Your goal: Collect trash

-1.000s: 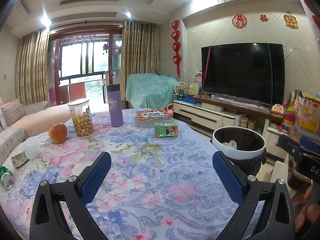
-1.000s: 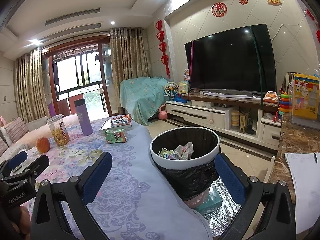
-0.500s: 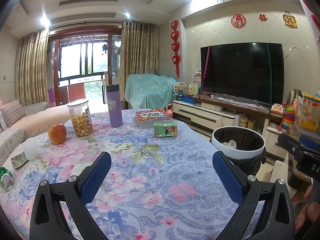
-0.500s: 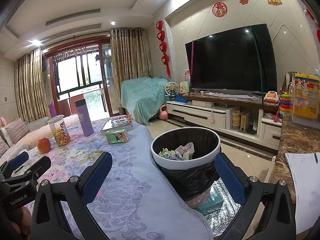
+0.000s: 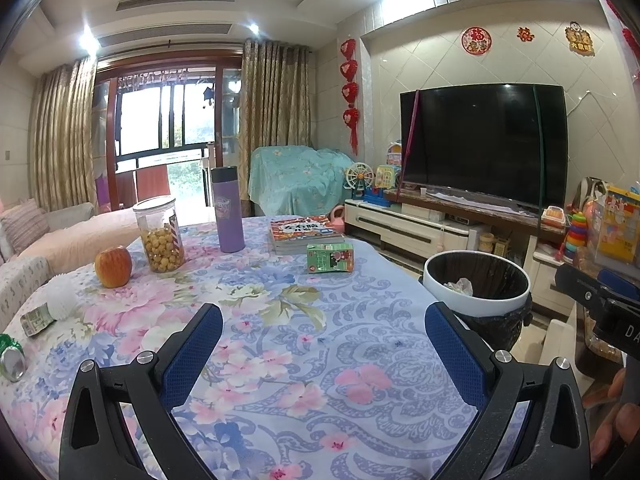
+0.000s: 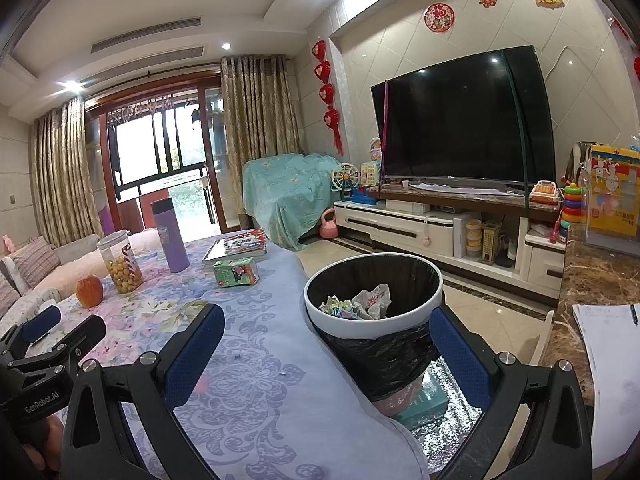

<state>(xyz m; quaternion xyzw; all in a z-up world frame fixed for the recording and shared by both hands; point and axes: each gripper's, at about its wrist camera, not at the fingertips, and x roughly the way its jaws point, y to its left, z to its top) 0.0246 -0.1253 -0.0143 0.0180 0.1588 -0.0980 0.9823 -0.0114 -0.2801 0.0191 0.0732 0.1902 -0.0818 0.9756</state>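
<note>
Two views, left wrist first. The left gripper (image 5: pixel 324 340) fills the bottom of the frame, jaws spread wide with nothing between them, above a flowered tablecloth (image 5: pixel 280 360). Likely trash remains: a green carton (image 5: pixel 330 257) lying on its side at centre, a crushed can (image 5: pixel 11 359) at the far left edge, and a small crumpled wrapper (image 5: pixel 36 320) just above it. An apple (image 5: pixel 113 266), a snack jar (image 5: pixel 160 239), a purple flask (image 5: pixel 227 209) and a stack of books (image 5: pixel 304 234) stand in the middle band (none looks like rubbish). The risk: a wide sweep toward the carton could clip the books just behind it or topple the flask nearby.

Right wrist view next. The right gripper (image 6: pixel 326 340) is likewise spread and empty, low in the frame. The bin (image 6: pixel 374 300), white-rimmed with a black liner, sits at centre right, just past the table edge, crumpled paper (image 6: pixel 370 300) already inside. A drop released short of the rim would land on the floor, and a knock against the rim could tip the bin.
</note>
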